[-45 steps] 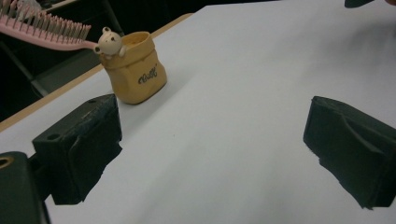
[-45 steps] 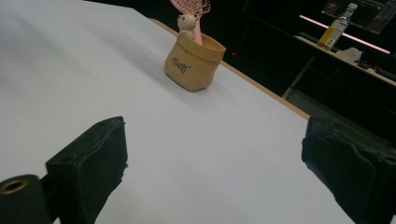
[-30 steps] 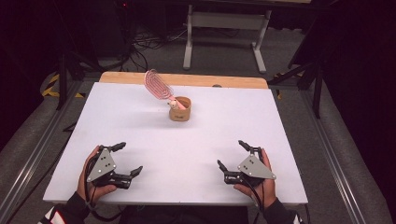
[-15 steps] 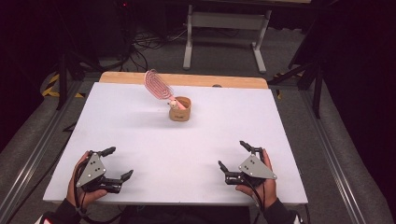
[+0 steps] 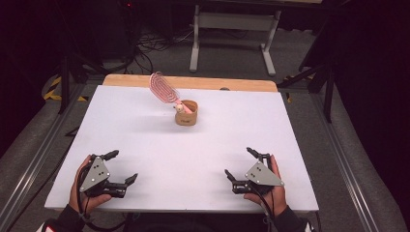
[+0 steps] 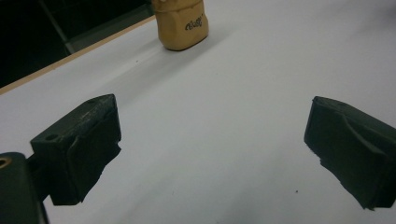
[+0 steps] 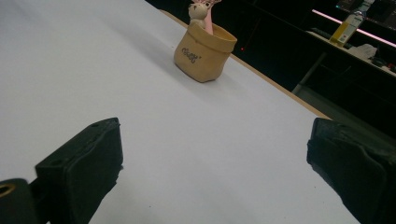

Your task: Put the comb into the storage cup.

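Both grippers, left [image 5: 121, 168] and right [image 5: 240, 163], gape wide; the leaning brush [image 5: 164, 90] could probably topple its pot [image 5: 186, 113] if nudged.

We see cup [image 5: 186, 113] on table [image 5: 145, 140], far centre. Brush [image 5: 164, 89] stands in cup, leaning left. Left gripper [image 5: 116, 169] near left, right gripper [image 5: 239, 166] near right, both well apart from cup.
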The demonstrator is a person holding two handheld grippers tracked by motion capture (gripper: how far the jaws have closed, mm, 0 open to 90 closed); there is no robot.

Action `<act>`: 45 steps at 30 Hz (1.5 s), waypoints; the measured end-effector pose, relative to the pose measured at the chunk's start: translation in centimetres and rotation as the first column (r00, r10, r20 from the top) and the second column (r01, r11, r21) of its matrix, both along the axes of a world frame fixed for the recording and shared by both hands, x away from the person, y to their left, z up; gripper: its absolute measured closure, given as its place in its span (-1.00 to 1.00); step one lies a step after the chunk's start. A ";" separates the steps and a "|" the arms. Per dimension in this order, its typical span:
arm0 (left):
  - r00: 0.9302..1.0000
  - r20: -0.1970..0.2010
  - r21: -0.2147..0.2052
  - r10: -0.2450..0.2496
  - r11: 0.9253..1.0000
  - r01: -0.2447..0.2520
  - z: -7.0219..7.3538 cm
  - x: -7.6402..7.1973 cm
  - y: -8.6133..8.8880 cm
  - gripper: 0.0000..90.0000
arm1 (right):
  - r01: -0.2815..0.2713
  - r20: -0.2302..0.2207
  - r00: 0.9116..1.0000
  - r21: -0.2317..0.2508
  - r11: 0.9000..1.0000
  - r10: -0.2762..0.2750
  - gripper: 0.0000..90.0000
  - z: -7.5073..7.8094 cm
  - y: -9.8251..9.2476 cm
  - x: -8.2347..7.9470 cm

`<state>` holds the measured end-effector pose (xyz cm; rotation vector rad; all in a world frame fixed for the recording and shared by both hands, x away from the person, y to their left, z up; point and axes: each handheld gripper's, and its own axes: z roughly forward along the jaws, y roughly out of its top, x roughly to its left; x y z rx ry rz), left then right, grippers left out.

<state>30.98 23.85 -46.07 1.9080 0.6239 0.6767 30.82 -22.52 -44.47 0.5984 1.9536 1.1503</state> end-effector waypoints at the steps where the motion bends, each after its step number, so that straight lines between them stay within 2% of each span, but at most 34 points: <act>1: 1.000 0.002 0.003 -0.002 1.000 0.002 0.1 0.0 -0.1 -0.89 | 0.001 0.004 1.000 -0.010 1.000 -0.001 -0.91 0.0 0.1 0.0; 3: 1.000 -0.001 -0.003 -0.010 1.000 0.010 0.0 0.0 -0.1 -0.89 | 0.000 -0.004 1.000 -0.010 1.000 0.000 -0.91 -0.1 0.0 0.1; 4: 1.000 0.000 0.008 -0.014 1.000 0.014 -0.1 0.0 -0.2 -0.89 | 0.008 -0.008 1.000 0.001 1.000 -0.008 -0.90 0.0 0.0 0.3; 7: 1.000 -0.015 0.005 -0.009 1.000 0.009 -0.2 -0.1 -0.3 -0.88 | 0.014 -0.004 1.000 0.008 1.000 -0.014 -0.90 0.0 0.0 0.3; 11: 1.000 -0.007 0.026 -0.017 1.000 0.017 -0.2 -0.3 -0.6 -0.87 | 0.034 0.012 0.999 0.009 0.999 -0.034 -0.90 0.2 -0.1 0.0; 13: 1.000 -0.007 0.025 -0.018 1.000 0.018 -0.1 -0.3 -0.6 -0.87 | 0.040 0.020 0.999 0.017 0.999 -0.040 -0.90 0.4 -0.3 -0.1; 15: 1.000 -0.009 0.005 -0.013 1.000 0.013 -0.1 0.0 -0.5 -0.87 | 0.044 0.024 0.999 0.019 0.999 -0.045 -0.90 0.5 -0.4 -0.2; 19: 1.000 -0.011 0.008 -0.011 1.000 0.011 -0.1 0.1 -0.4 -0.87 | 0.046 0.025 0.999 0.031 0.998 -0.047 -0.90 0.6 -0.6 -0.1; 22: 1.000 -0.010 0.011 -0.014 1.000 0.014 -0.1 0.1 -0.4 -0.87 | 0.044 0.036 0.998 0.011 0.999 -0.045 -0.90 0.7 -0.7 -0.1; 33: 1.000 -0.013 0.008 -0.016 1.000 0.016 -0.1 0.3 -0.4 -0.87 | 0.062 0.042 0.997 0.016 0.998 -0.063 -0.90 0.8 -1.2 0.1; 39: 1.000 -0.023 -0.004 -0.009 1.000 0.009 -0.1 0.5 0.0 -0.88 | 0.080 0.052 0.995 -0.006 0.997 -0.080 -0.90 0.9 -1.0 0.4; 43: 1.000 -0.022 -0.013 -0.005 1.000 0.005 -0.1 0.6 0.2 -0.88 | 0.085 0.048 0.995 -0.017 0.996 -0.084 -0.90 0.7 -0.8 0.5; 45: 1.000 -0.026 -0.003 -0.008 1.000 0.008 -0.1 0.6 0.3 -0.88 | 0.081 0.043 0.996 -0.021 0.996 -0.080 -0.90 0.6 -0.8 0.5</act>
